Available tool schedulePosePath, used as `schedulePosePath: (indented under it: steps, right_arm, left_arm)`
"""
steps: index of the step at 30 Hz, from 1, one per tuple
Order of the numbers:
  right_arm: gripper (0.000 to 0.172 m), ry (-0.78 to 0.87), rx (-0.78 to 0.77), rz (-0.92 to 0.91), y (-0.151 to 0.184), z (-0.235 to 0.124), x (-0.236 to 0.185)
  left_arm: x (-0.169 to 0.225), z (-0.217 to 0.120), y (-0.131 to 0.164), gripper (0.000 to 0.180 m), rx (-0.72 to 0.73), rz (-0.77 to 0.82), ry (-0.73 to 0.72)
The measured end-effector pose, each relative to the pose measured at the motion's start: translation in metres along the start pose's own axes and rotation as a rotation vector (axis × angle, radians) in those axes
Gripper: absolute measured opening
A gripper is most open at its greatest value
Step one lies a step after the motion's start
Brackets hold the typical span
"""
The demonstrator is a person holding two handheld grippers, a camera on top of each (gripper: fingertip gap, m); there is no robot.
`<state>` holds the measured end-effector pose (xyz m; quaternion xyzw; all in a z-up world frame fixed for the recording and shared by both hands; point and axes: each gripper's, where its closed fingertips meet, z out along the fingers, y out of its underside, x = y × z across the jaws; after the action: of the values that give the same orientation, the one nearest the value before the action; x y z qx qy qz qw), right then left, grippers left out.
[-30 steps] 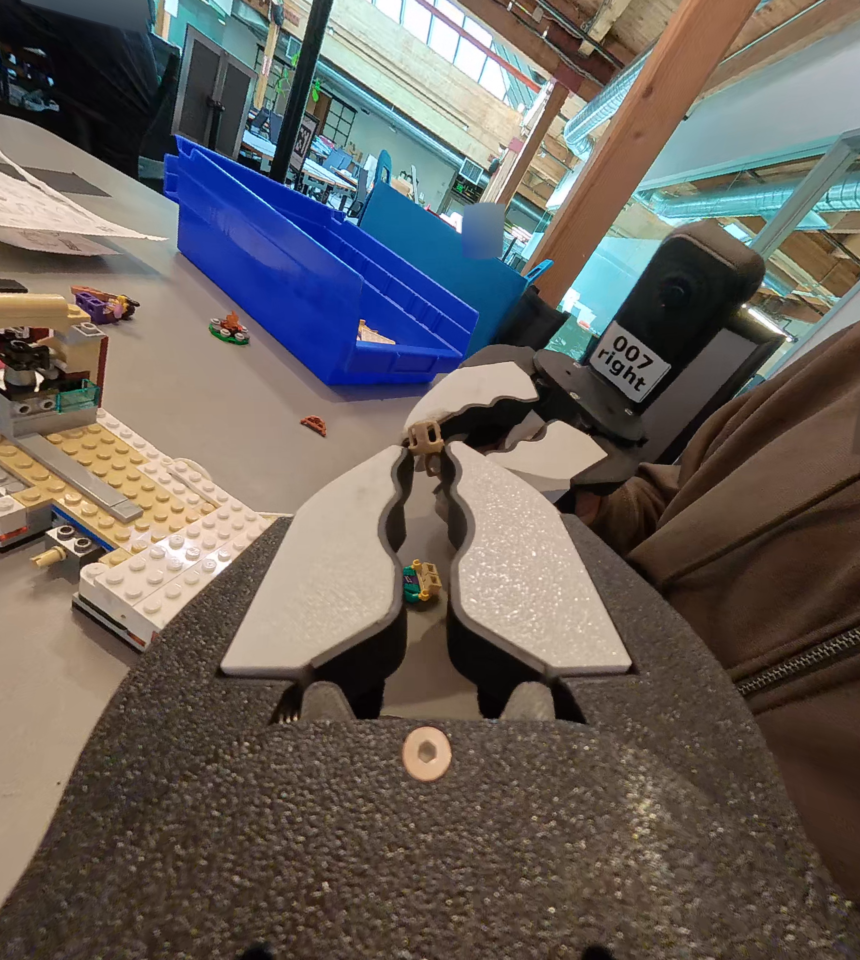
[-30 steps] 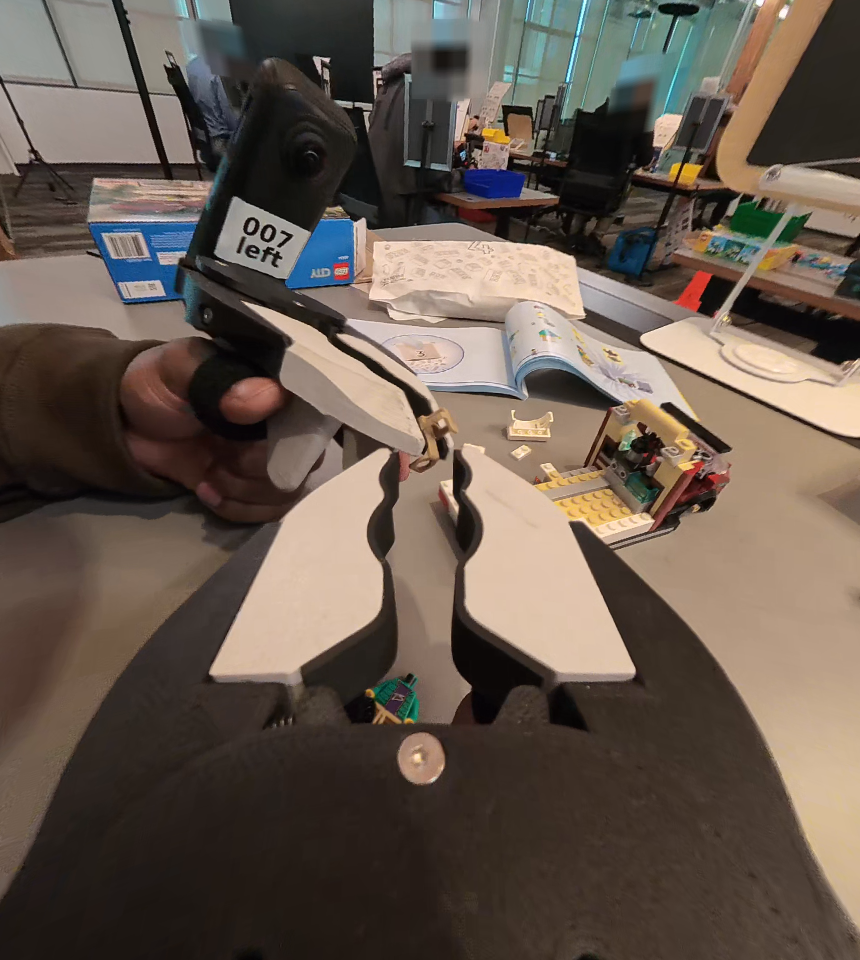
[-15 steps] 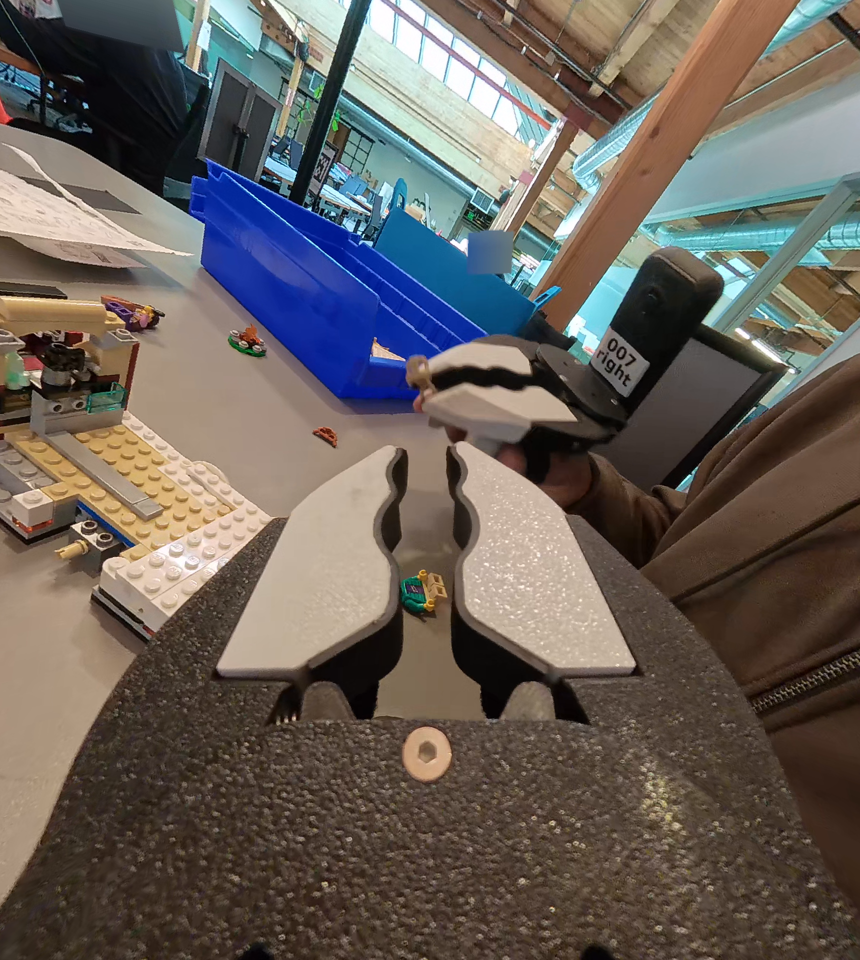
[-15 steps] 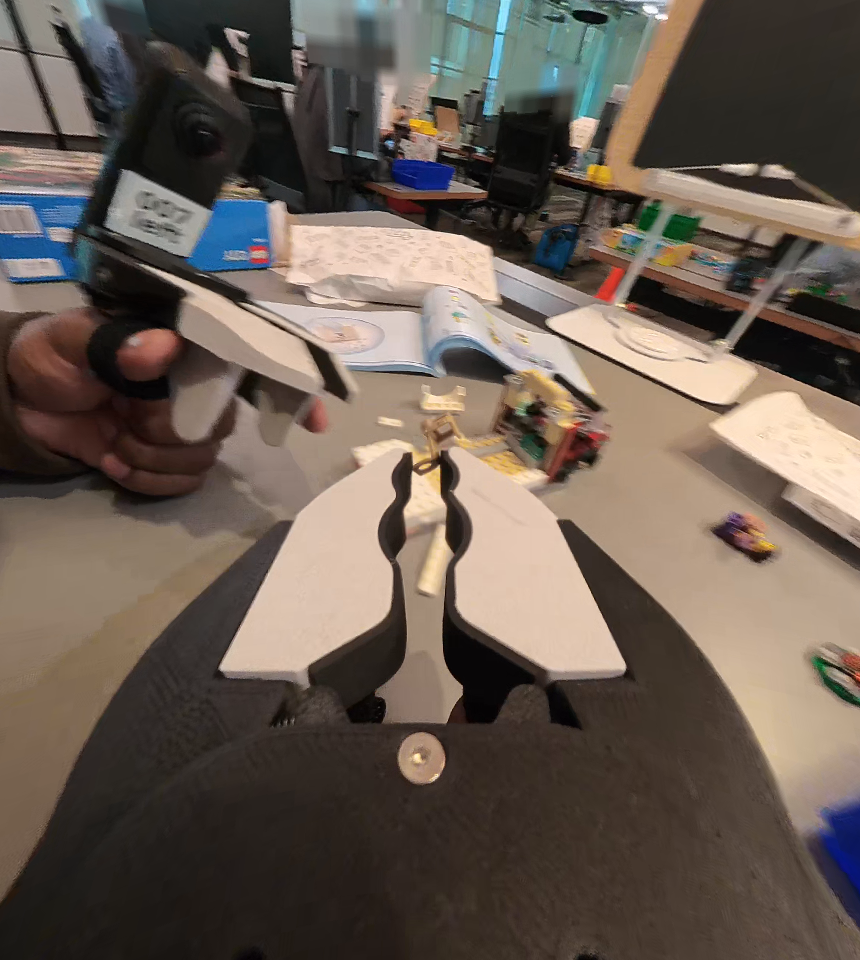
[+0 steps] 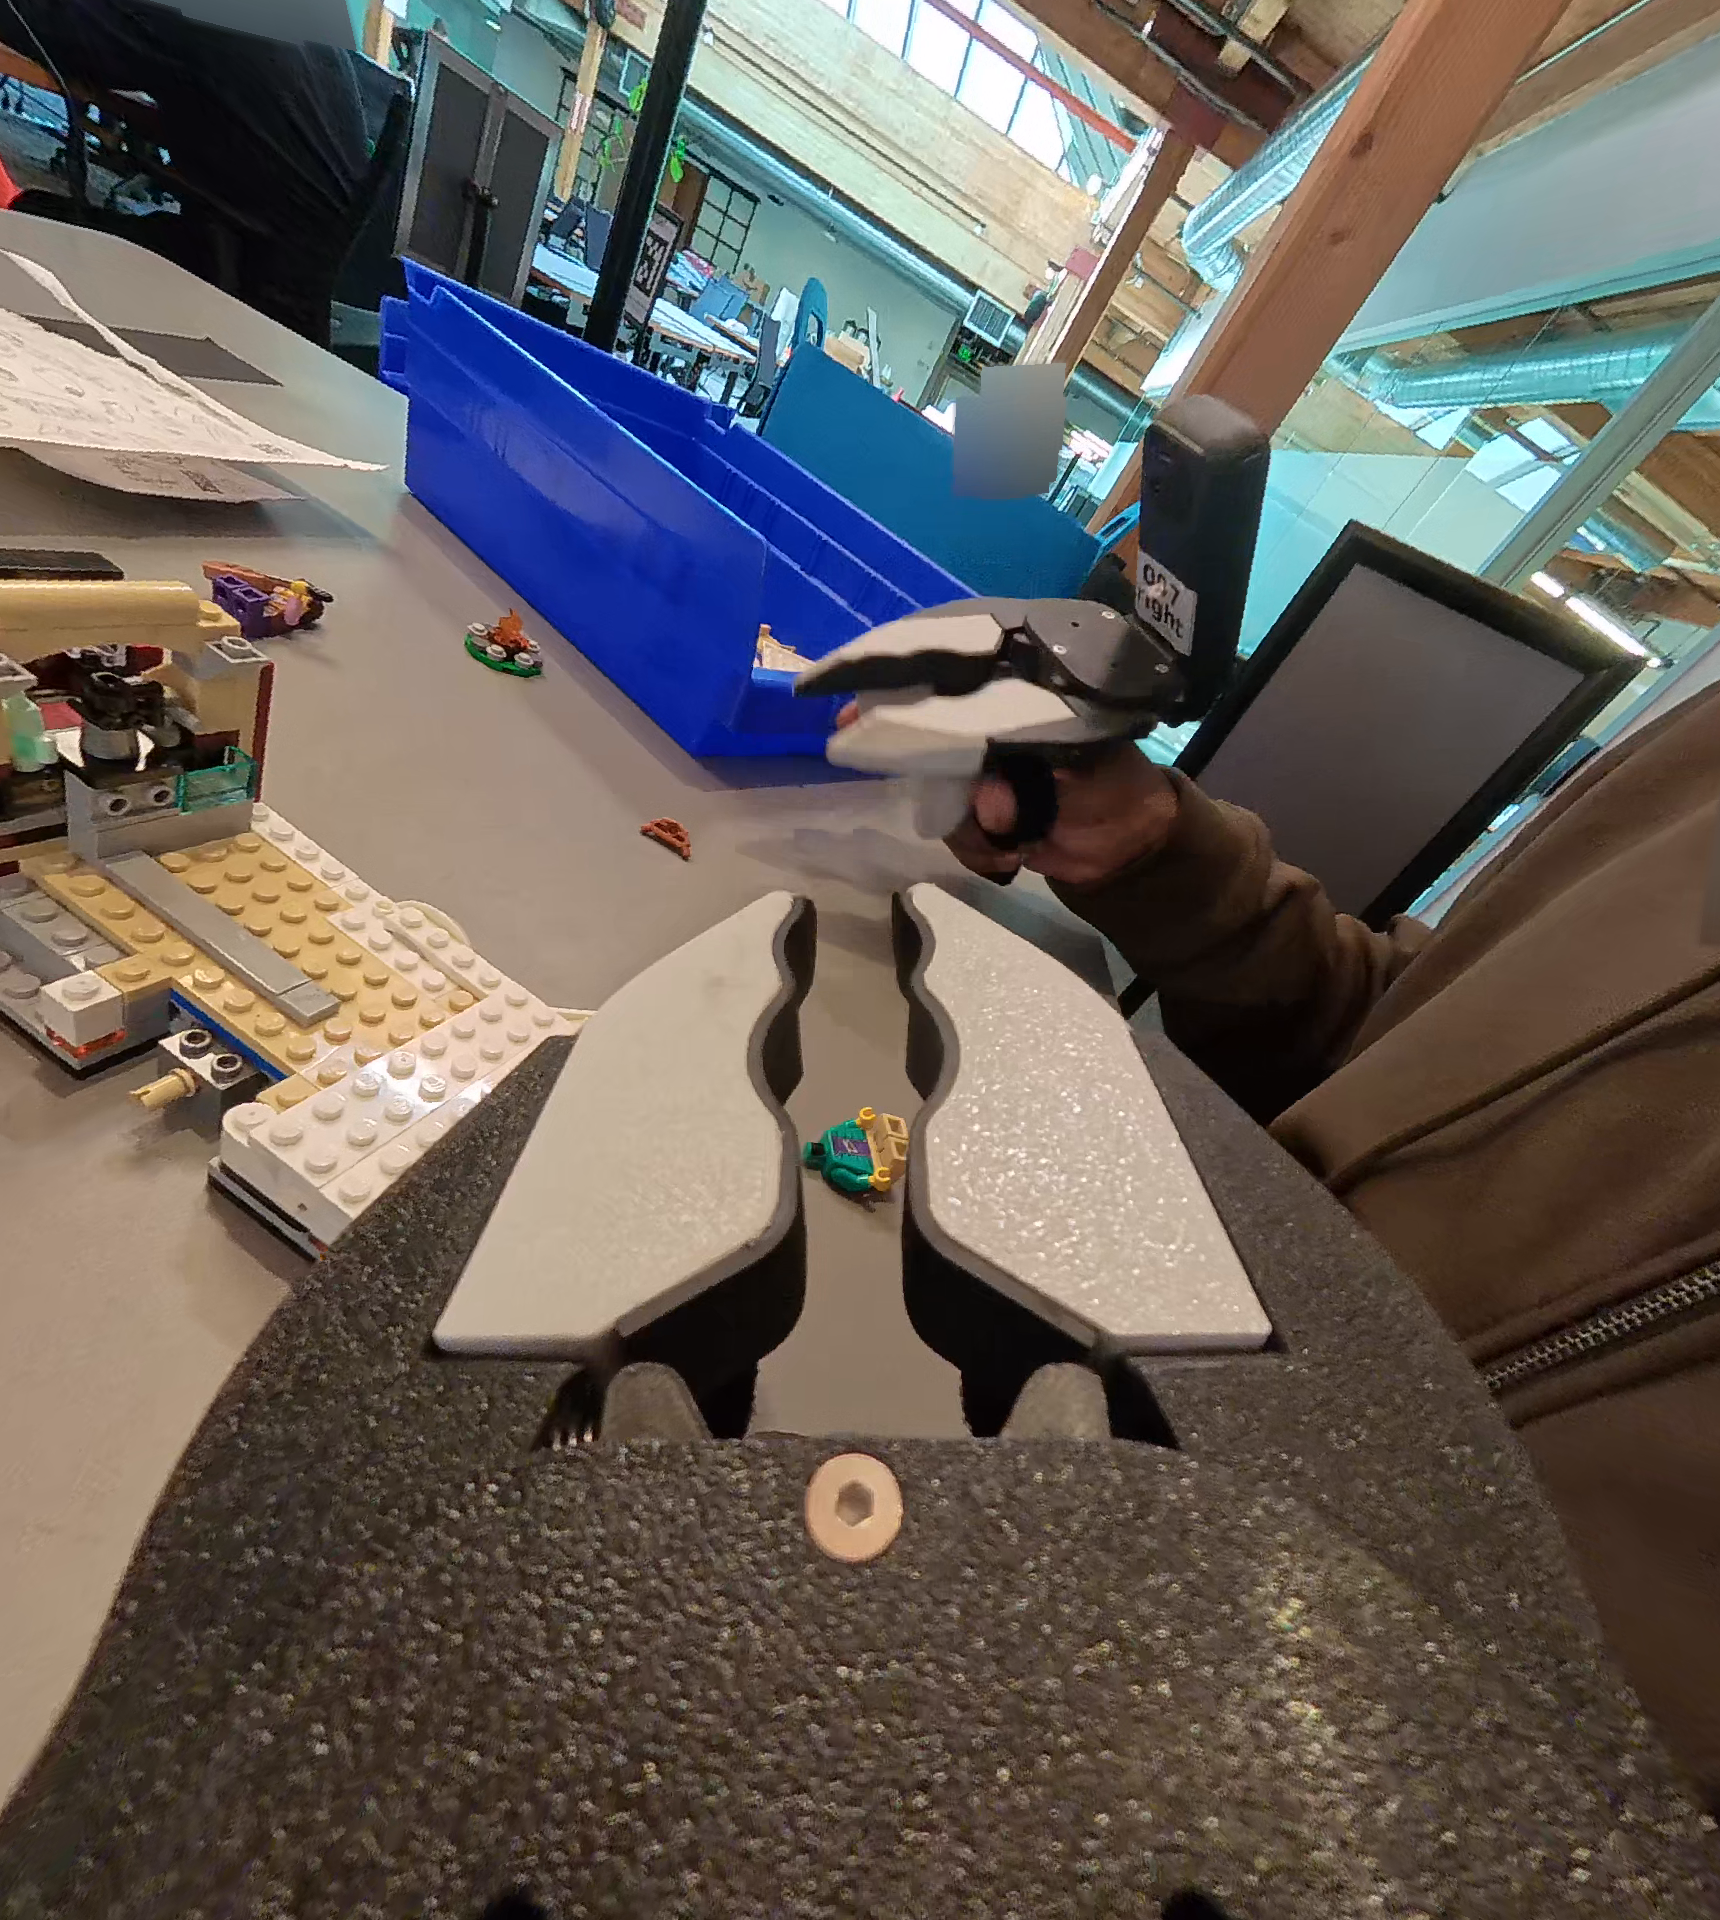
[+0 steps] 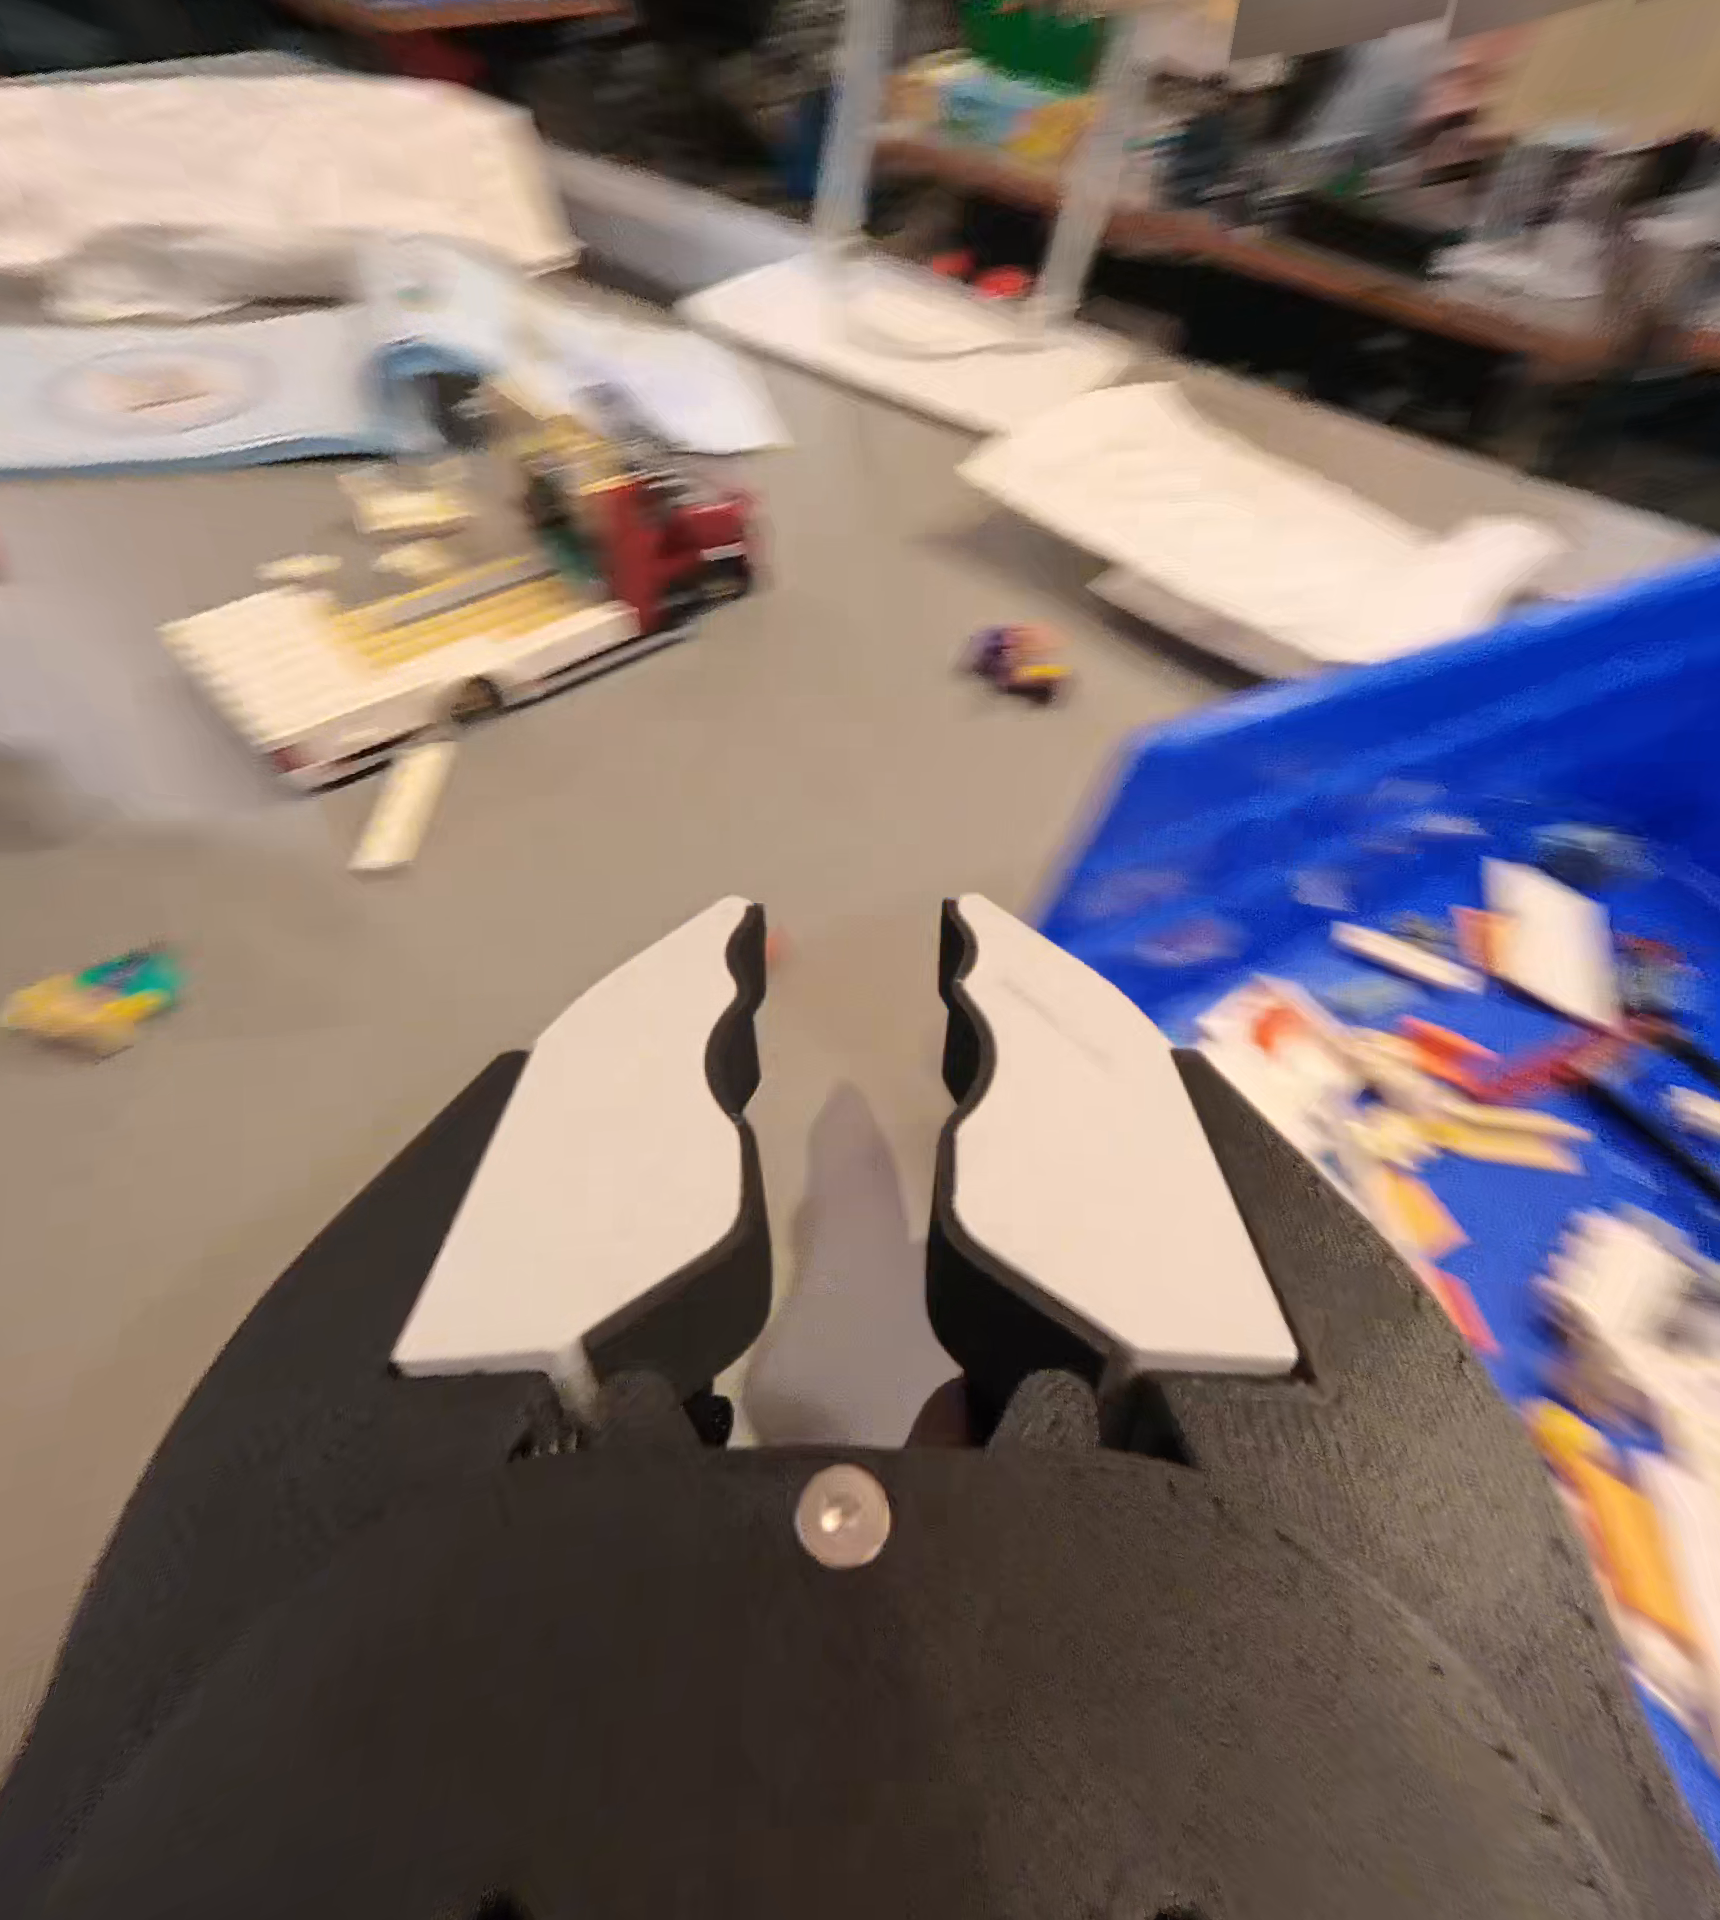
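Swung toward the blue bin (image 6: pixel 1458 727), right tongs (image 6: pixel 851 914) gape bare; only the left view shows left tongs (image 5: pixel 851 909) apart.

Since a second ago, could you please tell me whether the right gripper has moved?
Yes. The right gripper has swung away from the left gripper, toward the blue bin.

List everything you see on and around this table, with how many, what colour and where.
Table: one, grey, under everything.
Brick building: one, tan, white and dark red, left.
Storage bin: one, blue, beyond the building; loose pieces inside.
Minifigure torso: one, green, on the table below the left tool.
Small arch piece: one, reddish-brown, mid-table.
Round plate with orange bits: one, green, near the bin.
Purple pieces: small cluster, behind the building.
Printed sheets: white, far left.
Left tool: open, nothing gripped.
Right tool: open, nothing gripped, beside the bin.
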<state>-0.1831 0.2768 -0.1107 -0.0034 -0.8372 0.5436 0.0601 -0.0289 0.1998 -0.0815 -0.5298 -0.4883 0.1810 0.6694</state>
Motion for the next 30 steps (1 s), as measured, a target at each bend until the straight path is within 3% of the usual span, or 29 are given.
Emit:
schedulePosePath:
  steps: [4, 8, 11, 15, 19, 24, 30]
  right_arm:
    - [0.032, -0.375, -0.077, -0.152, 0.012, 0.014, -0.091]
    - [0.032, -0.533, -0.099, -0.300, 0.013, 0.015, -0.137]
    - [0.032, -0.608, -0.105, -0.385, 0.015, 0.015, -0.162]
    - [0.031, -0.580, -0.193, -0.520, 0.034, 0.026, -0.166]
    - [0.011, -0.573, -0.187, -0.538, 0.033, 0.031, -0.167]
    - [0.008, -0.631, -0.107, -0.415, 0.015, 0.028, -0.165]
    - [0.008, -0.919, 0.126, 0.011, -0.042, 0.009, -0.170]
  left_arm:
    - [0.001, 0.000, 0.005, 0.016, -0.049, 0.049, -0.010]
    - [0.002, 0.001, 0.010, 0.017, -0.091, 0.076, -0.018]
    - [0.003, 0.002, 0.013, 0.017, -0.114, 0.090, -0.018]
    - [0.004, 0.002, 0.016, 0.017, -0.131, 0.099, -0.014]
    - [0.005, 0.002, 0.017, 0.017, -0.138, 0.099, -0.010]
    - [0.007, 0.002, 0.017, 0.019, -0.138, 0.105, 0.002]
    - [0.014, 0.001, 0.018, 0.027, -0.148, 0.132, 0.045]
